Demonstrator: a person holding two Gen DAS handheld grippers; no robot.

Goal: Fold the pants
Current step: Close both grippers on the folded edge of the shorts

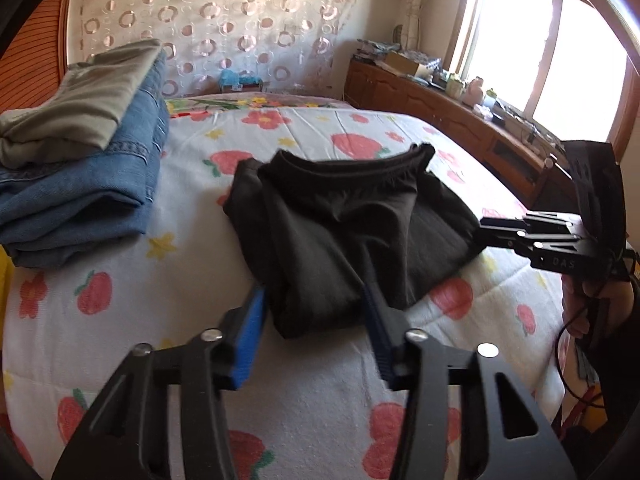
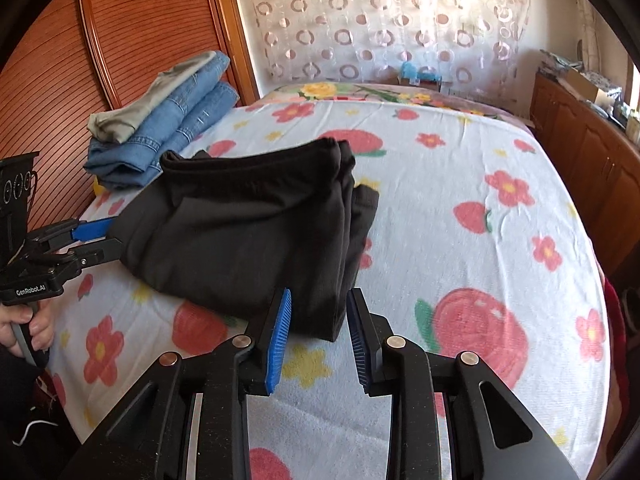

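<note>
Straddling the near corners of the folded pants (image 1: 344,224), both grippers stand wide. Left gripper (image 1: 316,312): blue pads apart, cloth edge between them, not clamped. Right gripper (image 2: 318,320): same stance at the other corner. Pants lie on the floral bedspread (image 2: 460,168). Folded jeans (image 1: 92,176) are stacked well apart, beside the wooden headboard (image 2: 132,28).

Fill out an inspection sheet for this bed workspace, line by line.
Surface: bed cover with flower and strawberry print, lightly creased.
Job's things: black pants folded into a compact bundle.
Clutter: folded jeans stacked with a grey-green garment on top.
Grippers: left gripper open at the bundle's near edge; right gripper open astride its corner.
Cables: black cable hanging by the right hand.
Surroundings: wooden cabinet with odds and ends, window, ring-pattern curtain.
</note>
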